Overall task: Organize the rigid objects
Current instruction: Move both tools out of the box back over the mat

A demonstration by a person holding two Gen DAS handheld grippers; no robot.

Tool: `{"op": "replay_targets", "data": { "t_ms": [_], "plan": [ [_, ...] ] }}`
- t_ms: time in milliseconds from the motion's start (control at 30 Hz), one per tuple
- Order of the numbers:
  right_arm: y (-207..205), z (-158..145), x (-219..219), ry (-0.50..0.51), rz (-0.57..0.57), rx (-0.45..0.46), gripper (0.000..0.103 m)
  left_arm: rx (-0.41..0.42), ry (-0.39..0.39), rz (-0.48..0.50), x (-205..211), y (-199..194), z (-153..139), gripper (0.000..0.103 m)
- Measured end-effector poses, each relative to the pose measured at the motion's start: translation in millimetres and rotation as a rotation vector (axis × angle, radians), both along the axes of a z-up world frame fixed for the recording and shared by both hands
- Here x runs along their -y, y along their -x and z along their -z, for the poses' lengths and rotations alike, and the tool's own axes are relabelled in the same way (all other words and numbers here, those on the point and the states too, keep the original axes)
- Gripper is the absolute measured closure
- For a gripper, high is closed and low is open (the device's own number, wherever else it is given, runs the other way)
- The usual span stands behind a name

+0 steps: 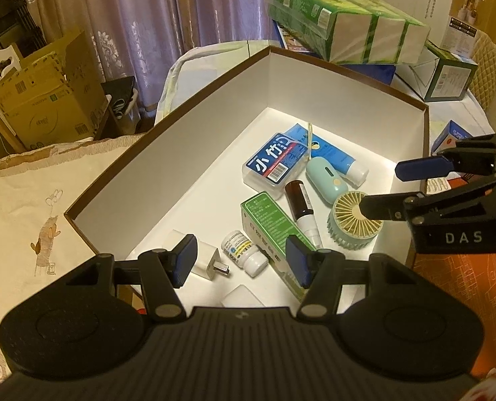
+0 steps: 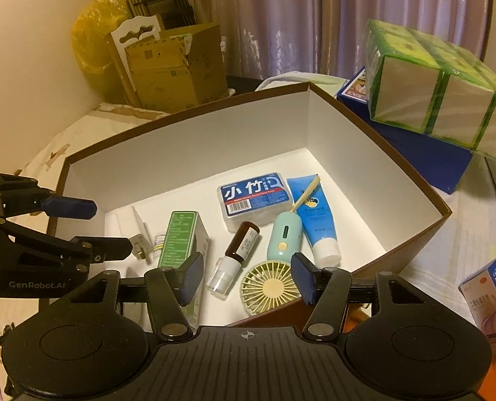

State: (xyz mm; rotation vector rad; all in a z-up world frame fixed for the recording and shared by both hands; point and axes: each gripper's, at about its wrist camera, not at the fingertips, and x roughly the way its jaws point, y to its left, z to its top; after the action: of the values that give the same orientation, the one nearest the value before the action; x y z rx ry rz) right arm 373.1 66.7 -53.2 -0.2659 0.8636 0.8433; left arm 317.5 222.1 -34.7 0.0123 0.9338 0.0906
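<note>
A brown box (image 1: 121, 167) with white inside walls sits on a pale embroidered cloth (image 1: 24, 200), and both grippers hang over its near side, tilted down into it.

Going left to right, the left gripper (image 1: 242, 260) has its jaws spread with nothing pinched; below the gap lie a white plug (image 1: 204, 257) with its metal prongs pointing right, and just beside it a small white pill bottle (image 1: 244, 252) on its side. A green carton (image 1: 271, 230) lies next, its near end behind the right-hand pad. Touching its long edge is a brown vial (image 1: 301, 207) with a white cap. Farther back is a clear floss case (image 1: 276, 163) with a blue label, partly on top of a blue tube (image 1: 334, 157) with a white cap. A mint oval device (image 1: 326, 178) on a yellow cord lies against the tube, and nearer sits a round mint fan (image 1: 351, 217), face up.

The right gripper (image 2: 244, 277) is spread as well and holds nothing (the fan shows right below the gap between its pads, near the box's front wall, untouched). From the left wrist view its lower finger crosses in front of the fan's hub.

Outside the box, at far right, a stack of green-wrapped packs (image 2: 438, 90) rests on a blue box (image 2: 425, 157), and a blue-and-white carton (image 2: 491, 297) stands on the cloth near the right gripper.
</note>
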Motion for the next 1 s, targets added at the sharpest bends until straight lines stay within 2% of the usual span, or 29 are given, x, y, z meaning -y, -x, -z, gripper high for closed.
{"op": "replay_targets", "data": {
  "t_ms": [467,1000],
  "plan": [
    [24.1,-20.5,33.2,-0.069,0.016,0.026,0.047,0.054,-0.006,0.011,28.5,17.7,-21.2,0.048],
    [52.2,-19.3,135.9,-0.086,0.115,-0.019,0.047,0.095,0.038,0.084,119.2,37.8,-33.9,0.048]
  ]
}}
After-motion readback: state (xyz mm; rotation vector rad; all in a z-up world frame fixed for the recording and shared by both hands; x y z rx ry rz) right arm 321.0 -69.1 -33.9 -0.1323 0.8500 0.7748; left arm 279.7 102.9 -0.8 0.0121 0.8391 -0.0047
